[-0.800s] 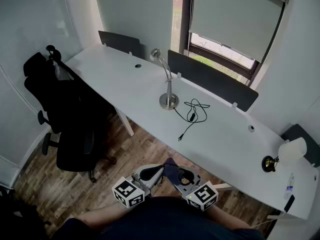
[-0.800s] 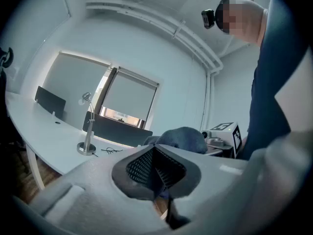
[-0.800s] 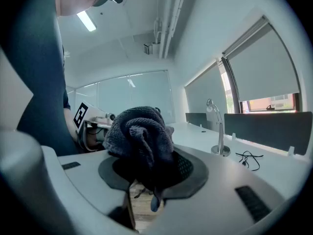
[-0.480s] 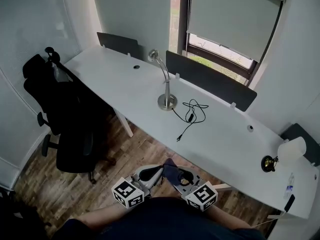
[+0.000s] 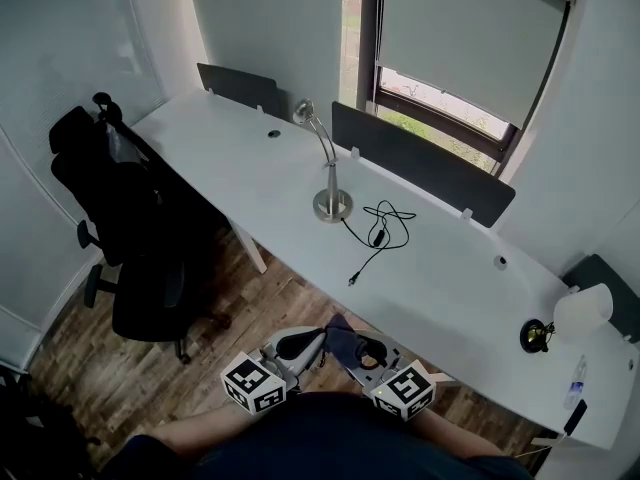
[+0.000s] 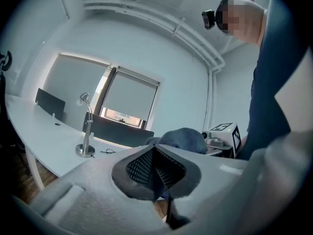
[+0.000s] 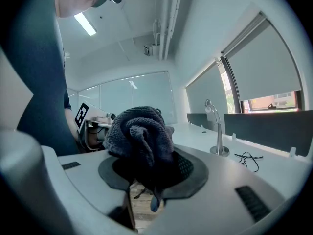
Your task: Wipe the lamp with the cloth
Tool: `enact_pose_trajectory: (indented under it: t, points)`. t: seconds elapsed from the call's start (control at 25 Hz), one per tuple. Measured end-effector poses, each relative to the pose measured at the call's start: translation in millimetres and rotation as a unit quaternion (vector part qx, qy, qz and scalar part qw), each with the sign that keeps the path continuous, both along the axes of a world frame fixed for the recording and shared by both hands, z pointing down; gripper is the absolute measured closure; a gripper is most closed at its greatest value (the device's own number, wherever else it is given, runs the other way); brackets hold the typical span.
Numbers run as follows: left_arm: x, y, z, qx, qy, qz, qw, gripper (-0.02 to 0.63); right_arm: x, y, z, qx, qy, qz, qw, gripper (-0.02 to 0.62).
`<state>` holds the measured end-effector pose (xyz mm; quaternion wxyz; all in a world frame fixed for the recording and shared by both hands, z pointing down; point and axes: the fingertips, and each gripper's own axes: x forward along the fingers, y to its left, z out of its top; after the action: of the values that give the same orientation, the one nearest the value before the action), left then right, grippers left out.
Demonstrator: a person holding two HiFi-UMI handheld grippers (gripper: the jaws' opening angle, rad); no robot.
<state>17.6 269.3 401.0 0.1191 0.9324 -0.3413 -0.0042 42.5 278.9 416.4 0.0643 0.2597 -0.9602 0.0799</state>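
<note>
While the lamp (image 5: 333,204) stands mid-frame, the right gripper (image 7: 151,176) clamps the cloth (image 7: 139,133) and the left gripper (image 6: 155,169) sits closed.

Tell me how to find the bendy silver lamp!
Find the long white desk under the window. About halfway along it, in front of a dark divider panel, the silver lamp stands on a round base beside a tangled black cable. Its thin curved metal neck and small head set it apart from the white-shaded lamp at the desk's right end.
</note>
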Motion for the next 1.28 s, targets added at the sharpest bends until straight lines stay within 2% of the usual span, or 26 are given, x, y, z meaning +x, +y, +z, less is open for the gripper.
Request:
enact_pose_trajectory:
  t: [0.32, 0.64, 0.92, 1.28]
  points:
    - [26.1, -17.7, 22.7, -0.019, -0.007, -0.03, 0.9994, 0.6, 28.3, -19.8, 21.9, -0.019, -0.009, -0.019, 1.0, 0.451]
    - [9.0, -59.9, 30.9, -0.026, 0.008, -0.05, 0.9984, 0.6, 16.1, -61.7, 31.5, -0.025, 0.001, -0.026, 0.999, 0.451]
    - [-26.3, -140.3, 27.8, -0.023, 0.018, -0.012, 0.9995, 0.6, -18.3, -137.0, 27.4, -0.019, 0.017, 0.016, 1.0, 0.451]
    - [-76.4, -238.0, 11.8, -0.019, 0.017, 0.065, 0.9976, 0.6, -71.6, -228.7, 12.7, -0.019, 0.024, 0.094, 0.995, 0.451]
